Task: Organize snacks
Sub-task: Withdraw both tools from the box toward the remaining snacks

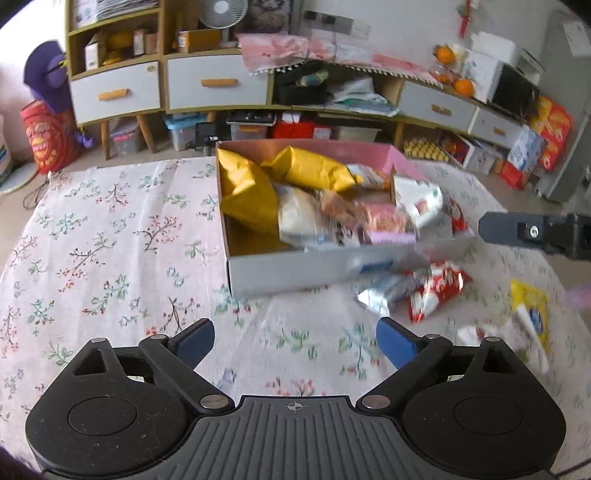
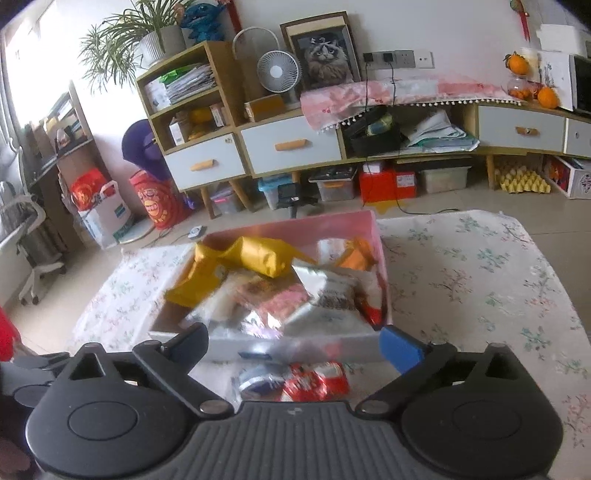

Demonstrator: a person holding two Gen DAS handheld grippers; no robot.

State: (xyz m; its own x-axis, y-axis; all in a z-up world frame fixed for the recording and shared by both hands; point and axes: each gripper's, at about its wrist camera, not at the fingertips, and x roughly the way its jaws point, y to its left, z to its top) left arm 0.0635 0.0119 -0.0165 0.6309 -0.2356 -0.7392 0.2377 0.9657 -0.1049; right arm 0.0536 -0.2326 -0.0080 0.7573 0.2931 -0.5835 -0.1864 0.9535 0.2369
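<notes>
Clearly both the left gripper (image 1: 295, 341) and right gripper (image 2: 293, 347) gape empty (box (image 1: 295, 269) crammed), so added red packets (image 1: 439, 291) may spill.

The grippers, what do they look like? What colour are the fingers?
Both grippers, left and right, look alike: black plastic, two round discs, a ribbed grey plate with a small crosshair mark, silver rivets at the joints. The fingers have blue pads. No cables or sleeves show.

White wall (image 2: 461, 29), tiled floor (image 2: 443, 199) — wooden drawer cabinet (image 2: 291, 147), bright window left.
</notes>
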